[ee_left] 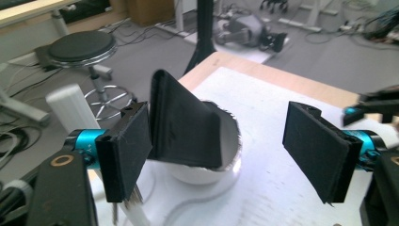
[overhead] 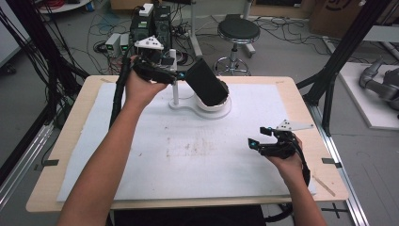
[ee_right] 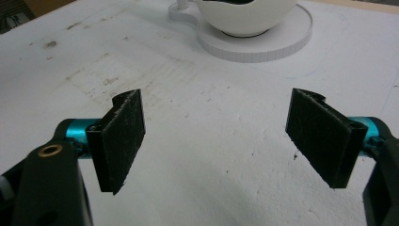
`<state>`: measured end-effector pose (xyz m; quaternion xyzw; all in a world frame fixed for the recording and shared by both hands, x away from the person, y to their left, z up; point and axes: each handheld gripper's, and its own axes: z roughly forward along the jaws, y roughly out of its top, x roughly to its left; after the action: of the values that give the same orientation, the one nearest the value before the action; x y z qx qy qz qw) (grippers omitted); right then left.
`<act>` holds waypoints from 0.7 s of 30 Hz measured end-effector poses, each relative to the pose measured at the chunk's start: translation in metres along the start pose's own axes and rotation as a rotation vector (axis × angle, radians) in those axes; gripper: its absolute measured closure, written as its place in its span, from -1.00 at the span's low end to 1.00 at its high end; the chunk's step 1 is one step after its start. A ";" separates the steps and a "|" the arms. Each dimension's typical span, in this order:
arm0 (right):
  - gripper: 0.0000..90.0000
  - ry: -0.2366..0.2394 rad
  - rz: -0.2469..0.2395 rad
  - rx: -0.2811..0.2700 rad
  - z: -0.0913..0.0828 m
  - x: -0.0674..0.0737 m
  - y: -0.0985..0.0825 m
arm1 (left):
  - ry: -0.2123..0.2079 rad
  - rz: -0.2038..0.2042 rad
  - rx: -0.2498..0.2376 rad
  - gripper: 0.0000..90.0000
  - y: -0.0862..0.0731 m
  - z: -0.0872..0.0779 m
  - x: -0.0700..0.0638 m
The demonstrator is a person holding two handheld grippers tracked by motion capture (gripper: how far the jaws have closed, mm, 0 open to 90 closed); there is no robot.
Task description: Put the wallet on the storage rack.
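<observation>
Left tongs stood open beside a black pouch leaning in a white bowl. Right tongs gaped empty over the stained surface. High view added a stool beyond.

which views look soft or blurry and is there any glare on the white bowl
High view: soft and low in detail, evenly lit. Left gripper view: near jaws soft-edged, stool behind hazy, black pouch fairly clear. Right gripper view: white bowl evenly bright, no hard glare; mat specks sharp.
</observation>
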<state>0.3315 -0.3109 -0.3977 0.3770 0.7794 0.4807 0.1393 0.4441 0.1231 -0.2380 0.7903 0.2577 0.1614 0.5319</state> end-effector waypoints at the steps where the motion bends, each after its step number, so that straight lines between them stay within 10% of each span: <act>1: -0.54 -0.001 -0.002 0.000 0.000 0.000 0.000 | -0.007 -0.003 -0.010 -0.50 -0.005 -0.004 -0.001; 21: -0.54 -0.017 0.011 -0.019 -0.001 -0.005 0.002 | -0.103 -0.043 -0.065 -0.77 -0.105 -0.049 -0.014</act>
<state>0.3351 -0.3148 -0.3966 0.3841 0.7715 0.4856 0.1467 0.3820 0.1840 -0.3160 0.7741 0.2414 0.1176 0.5733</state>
